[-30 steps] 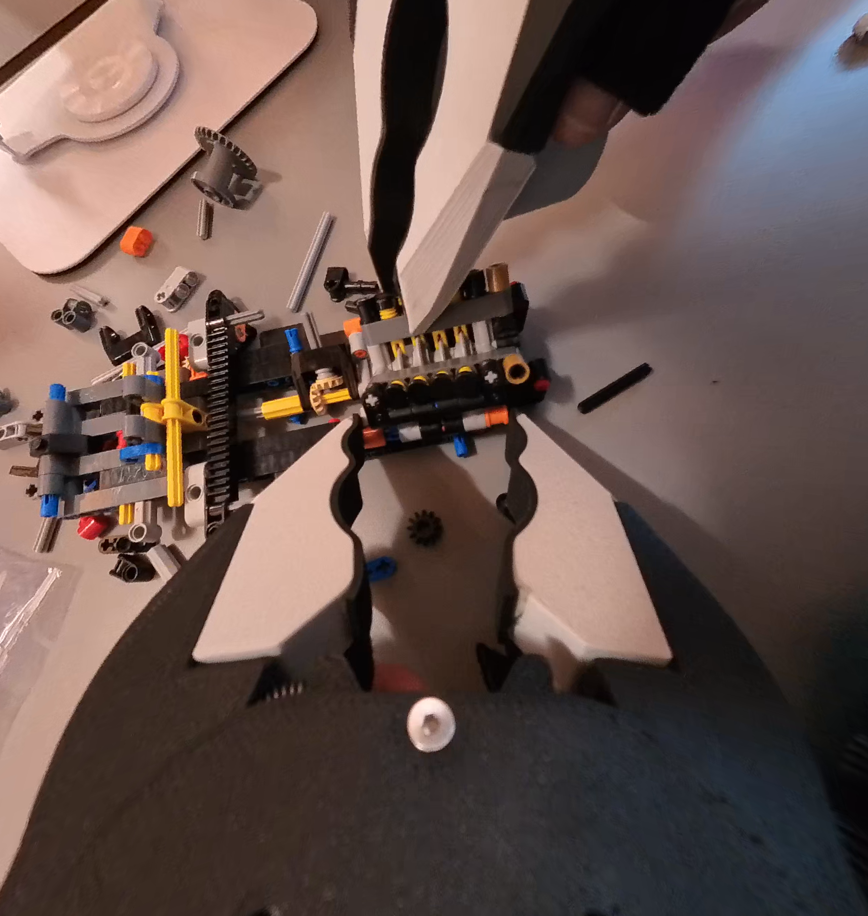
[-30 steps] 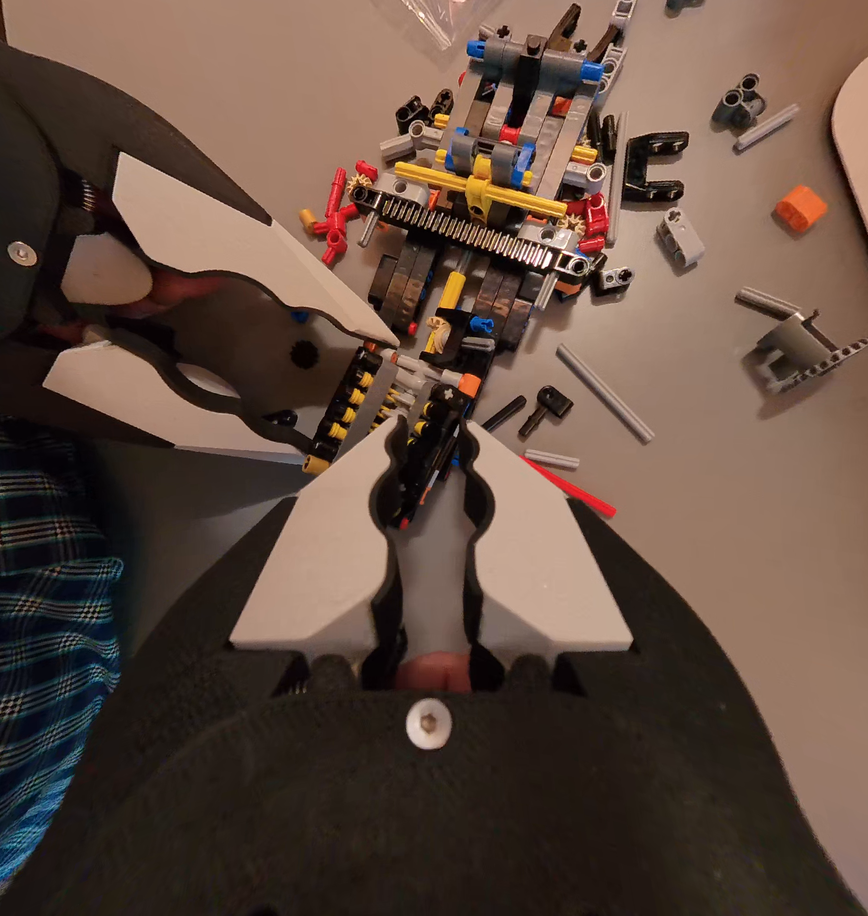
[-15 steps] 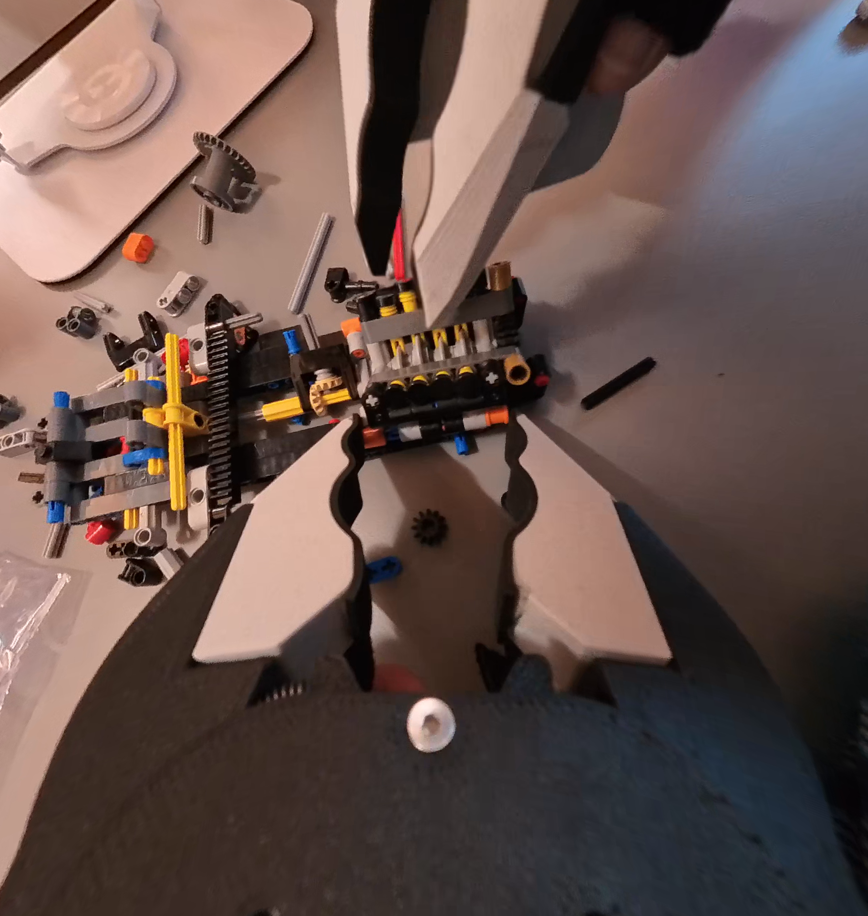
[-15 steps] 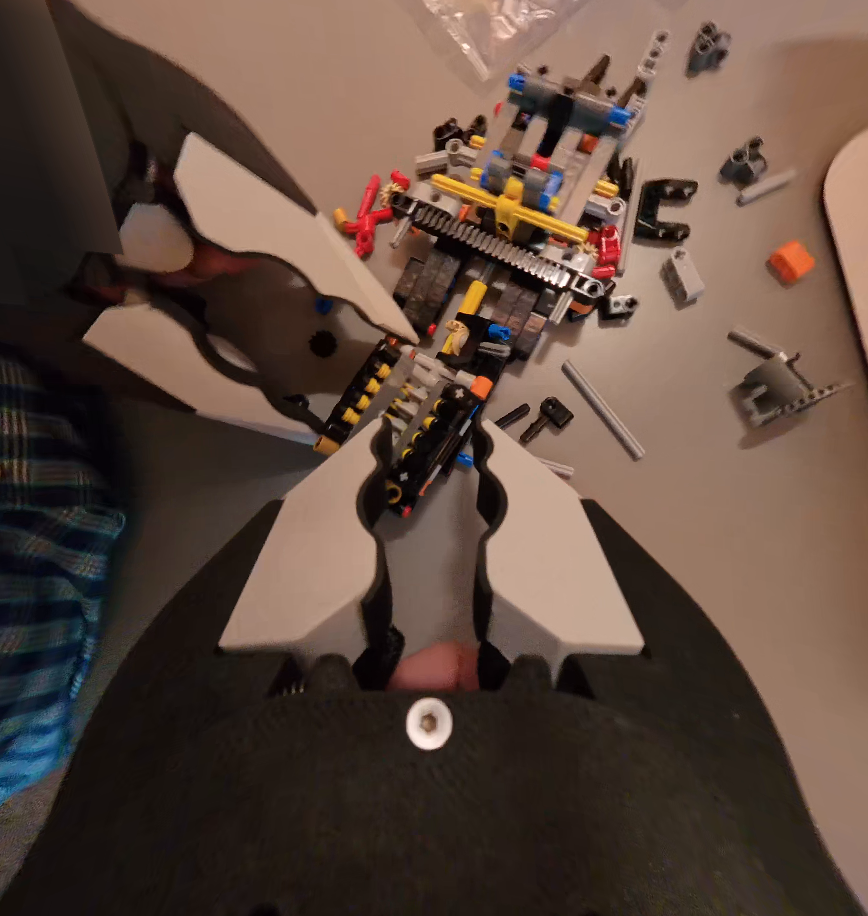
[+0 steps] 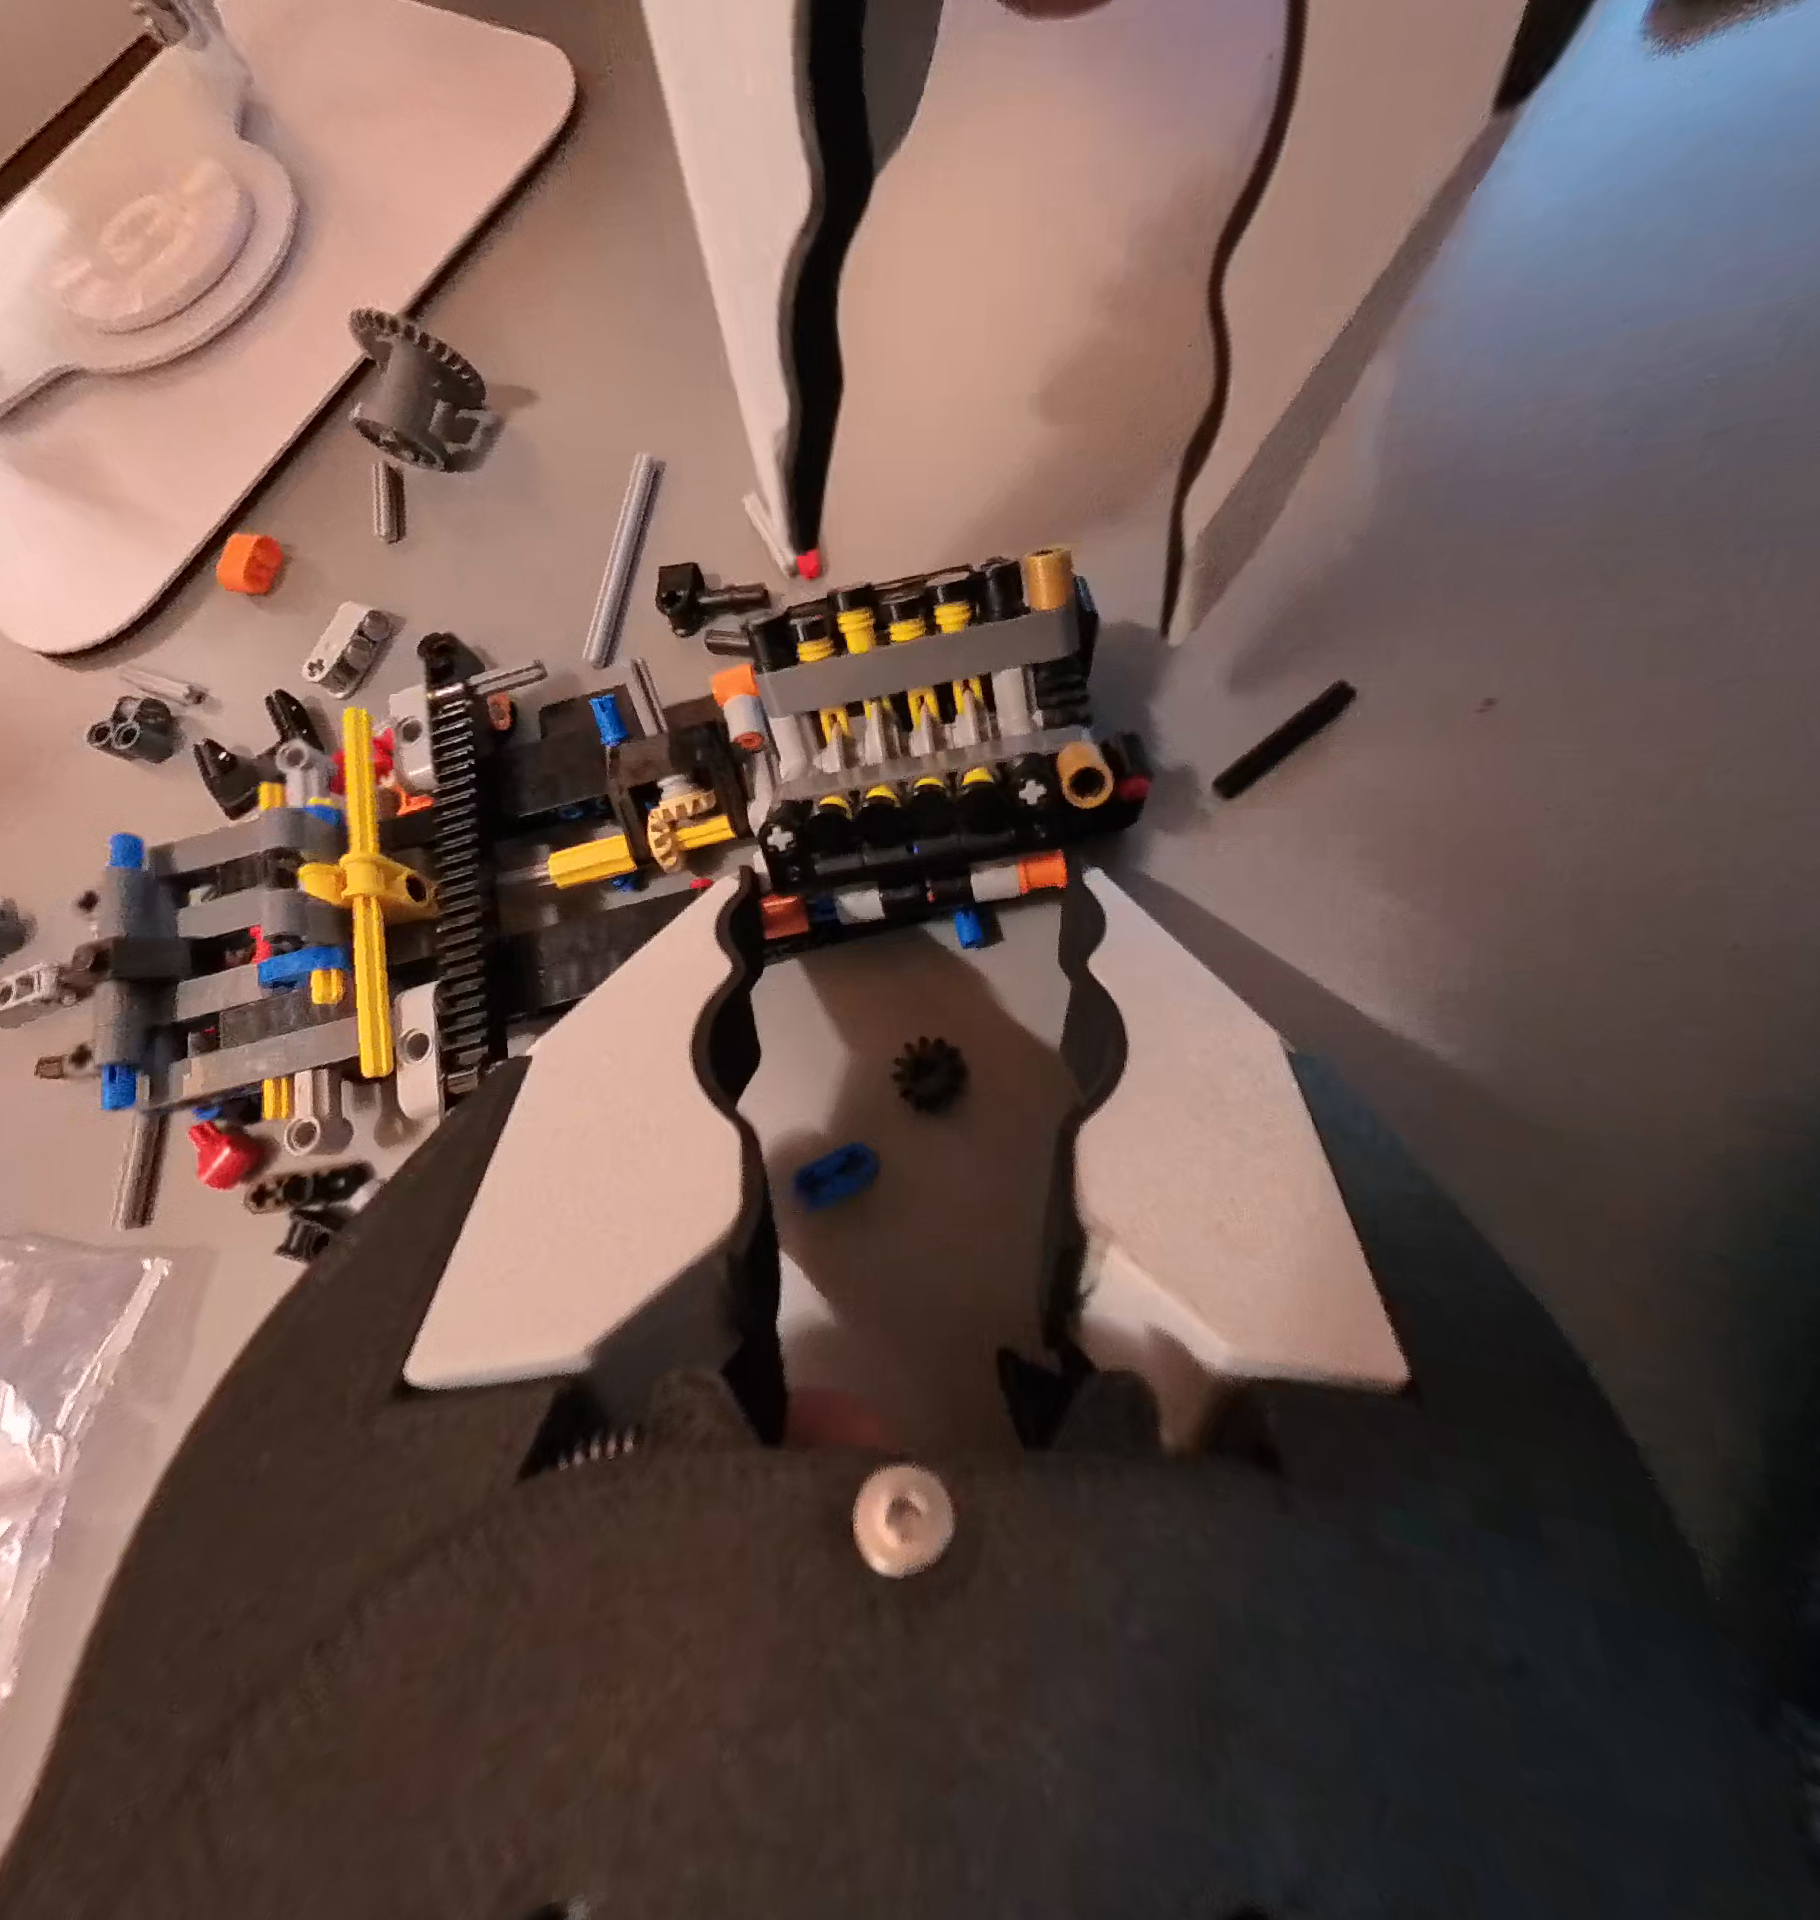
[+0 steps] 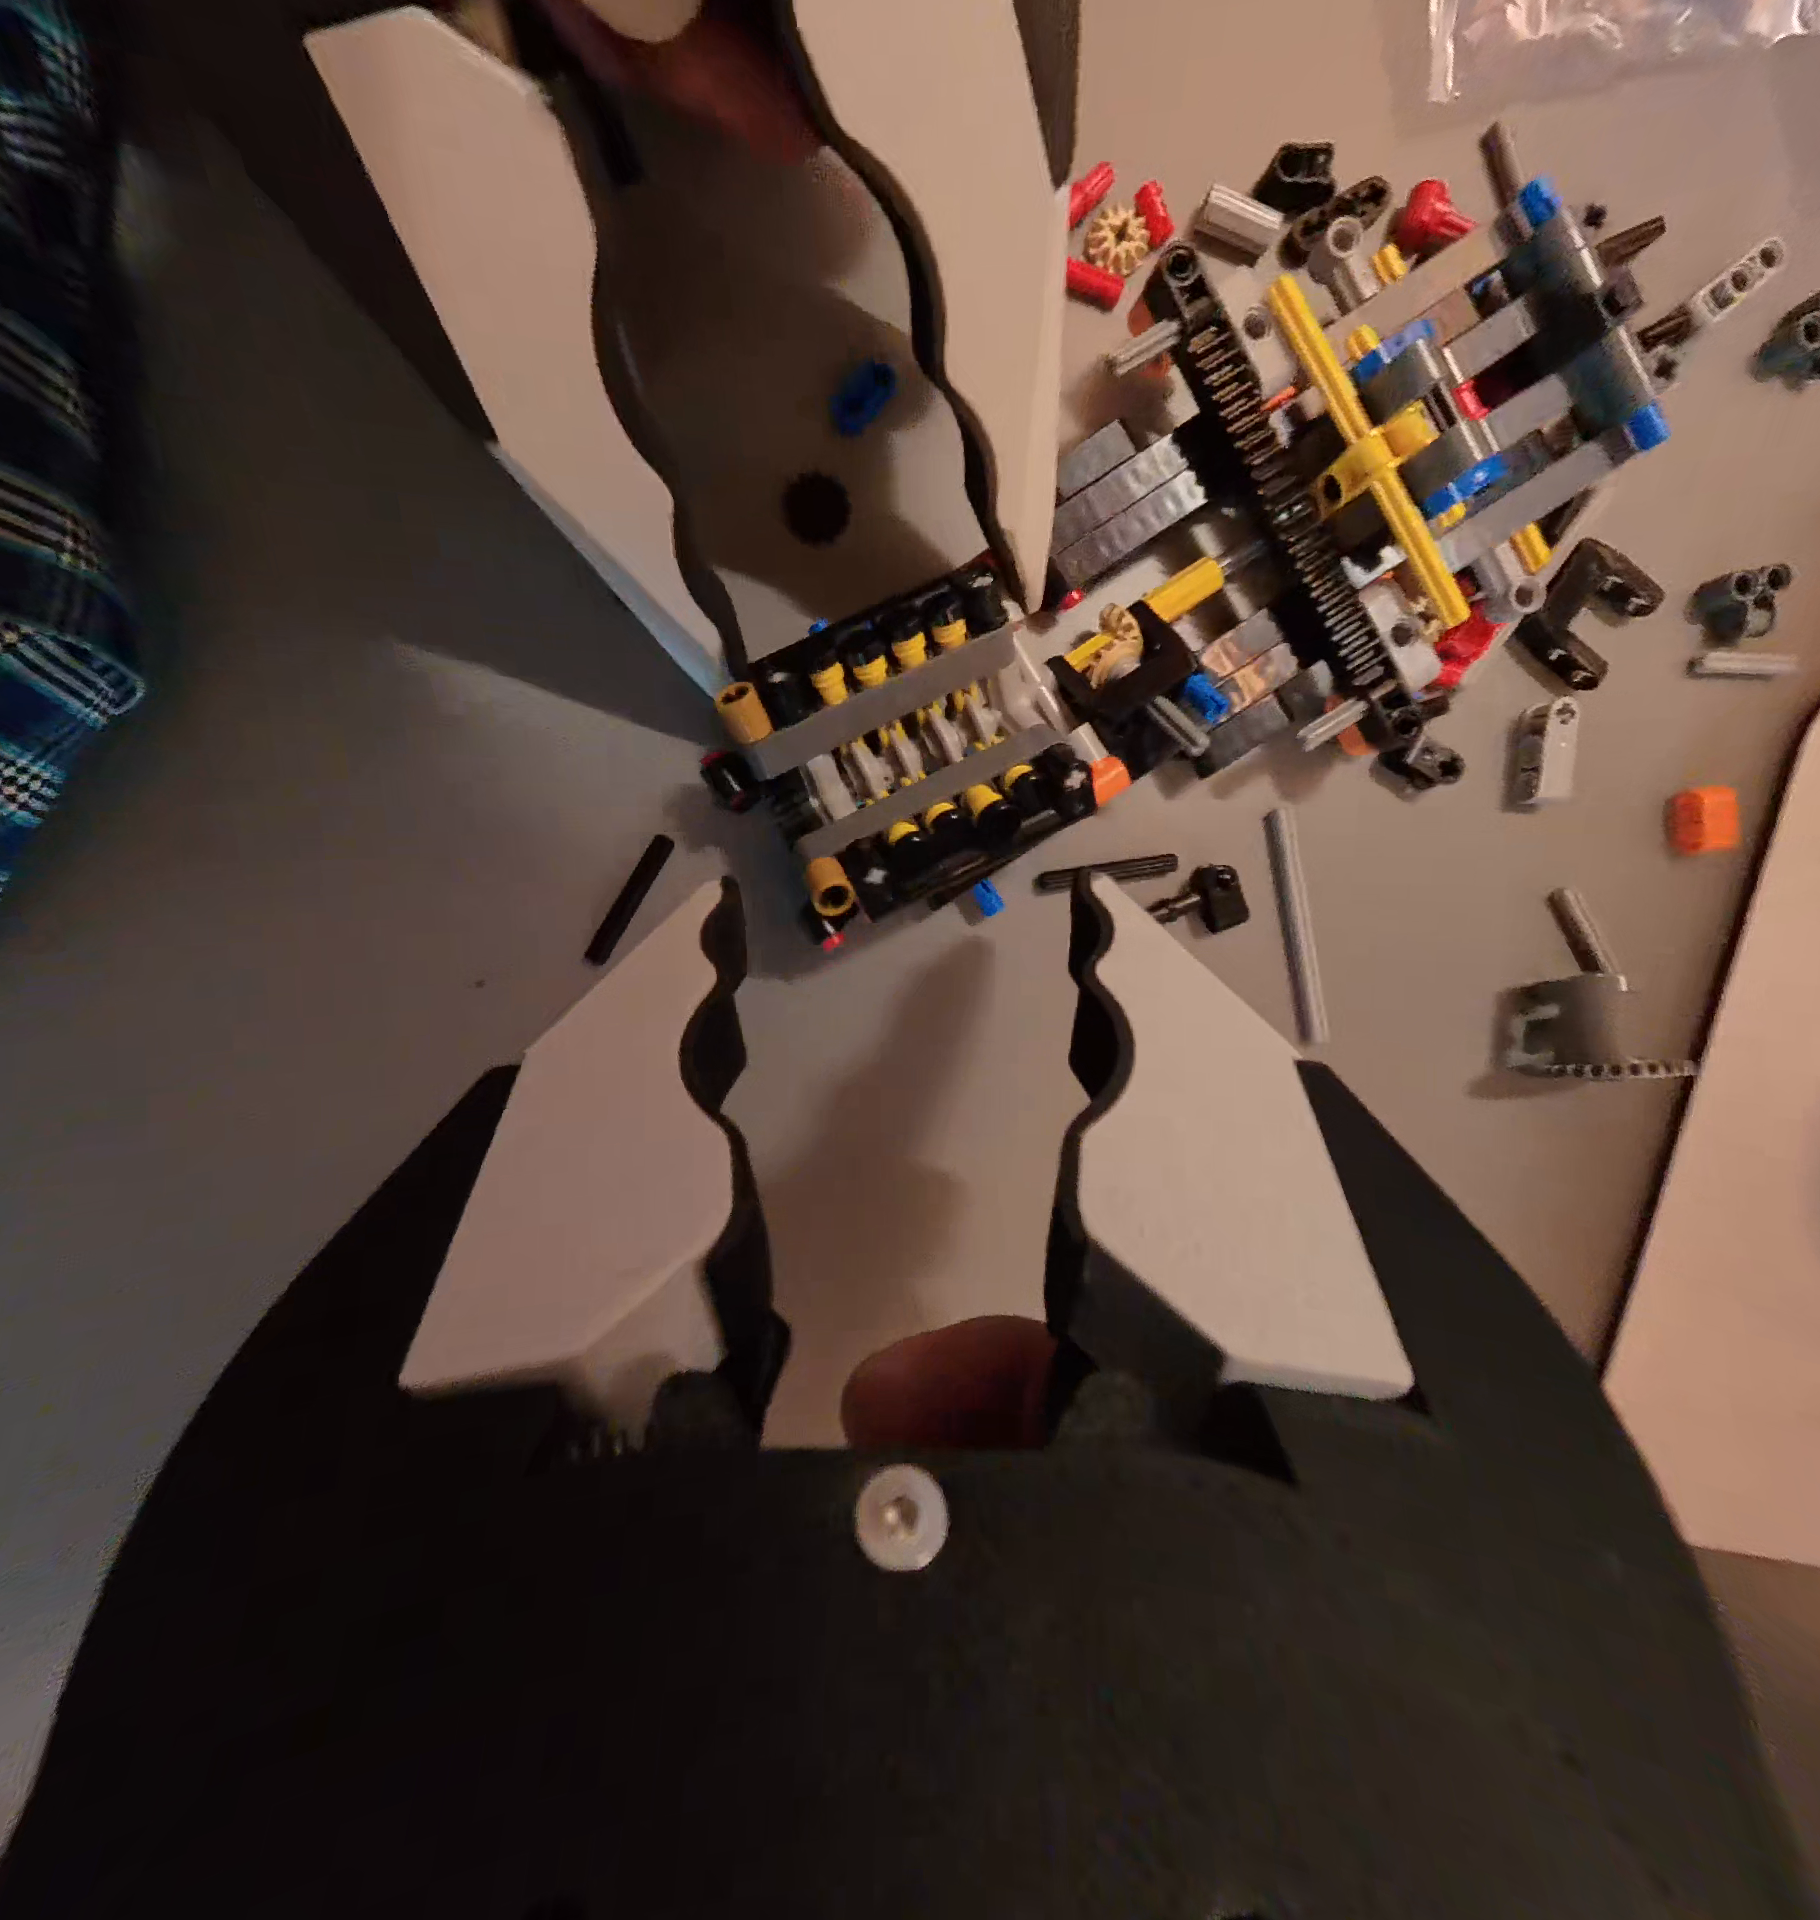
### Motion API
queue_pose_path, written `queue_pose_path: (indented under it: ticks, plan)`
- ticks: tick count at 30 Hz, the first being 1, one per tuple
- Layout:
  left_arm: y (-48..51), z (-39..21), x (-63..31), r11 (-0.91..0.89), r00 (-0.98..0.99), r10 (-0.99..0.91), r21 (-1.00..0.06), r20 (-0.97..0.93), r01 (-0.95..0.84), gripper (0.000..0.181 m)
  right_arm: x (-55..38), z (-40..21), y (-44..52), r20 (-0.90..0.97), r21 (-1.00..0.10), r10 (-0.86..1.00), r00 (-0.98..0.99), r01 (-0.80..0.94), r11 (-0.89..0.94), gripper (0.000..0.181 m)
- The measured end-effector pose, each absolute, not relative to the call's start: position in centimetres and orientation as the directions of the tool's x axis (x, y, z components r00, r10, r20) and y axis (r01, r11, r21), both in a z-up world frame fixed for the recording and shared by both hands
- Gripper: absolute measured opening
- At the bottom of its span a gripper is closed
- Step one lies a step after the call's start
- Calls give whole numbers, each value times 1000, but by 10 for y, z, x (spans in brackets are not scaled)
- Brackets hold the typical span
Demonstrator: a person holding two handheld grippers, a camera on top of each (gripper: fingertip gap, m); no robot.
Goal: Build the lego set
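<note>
Both tools gape empty: left tool touching the model's near side, right tool just short opposite.

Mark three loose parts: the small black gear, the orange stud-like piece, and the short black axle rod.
Small black gear (image 5: 927,1073), left wrist view, its toothed centre.
Orange stud-like piece (image 6: 1703,820), right wrist view, middle of its top face.
Short black axle rod (image 5: 1283,740), left wrist view, mid-shaft.

The right hand-held gripper, jaws apart, hovers just beside the lego build.
</note>
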State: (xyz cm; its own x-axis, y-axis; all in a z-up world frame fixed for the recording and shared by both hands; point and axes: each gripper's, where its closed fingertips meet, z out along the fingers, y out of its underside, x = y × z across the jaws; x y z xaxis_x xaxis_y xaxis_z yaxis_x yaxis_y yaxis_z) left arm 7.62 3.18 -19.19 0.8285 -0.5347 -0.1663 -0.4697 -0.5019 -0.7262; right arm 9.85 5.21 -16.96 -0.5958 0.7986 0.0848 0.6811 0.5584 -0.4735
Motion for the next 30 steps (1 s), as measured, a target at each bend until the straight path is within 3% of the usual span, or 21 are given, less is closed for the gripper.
queue_pose_path:
  ticks: [18, 22, 30]
  plan:
    - [-5, -193, 56, -318, 598, -786, -727, -157, -608, 56, 84, -171, 14, 2, -735, 798, -603, 540, 410, 48]
    - [-8, -194, 54, -302, 573, -806, -728, -150, -615, 56, 82, -179, 6, 2, -753, 787, -617, 517, 407, 43]
    - [-8, -194, 53, -291, 558, -816, -728, -150, -621, 56, 83, -179, 1, -16, -798, 766, -642, 470, 377, 52]
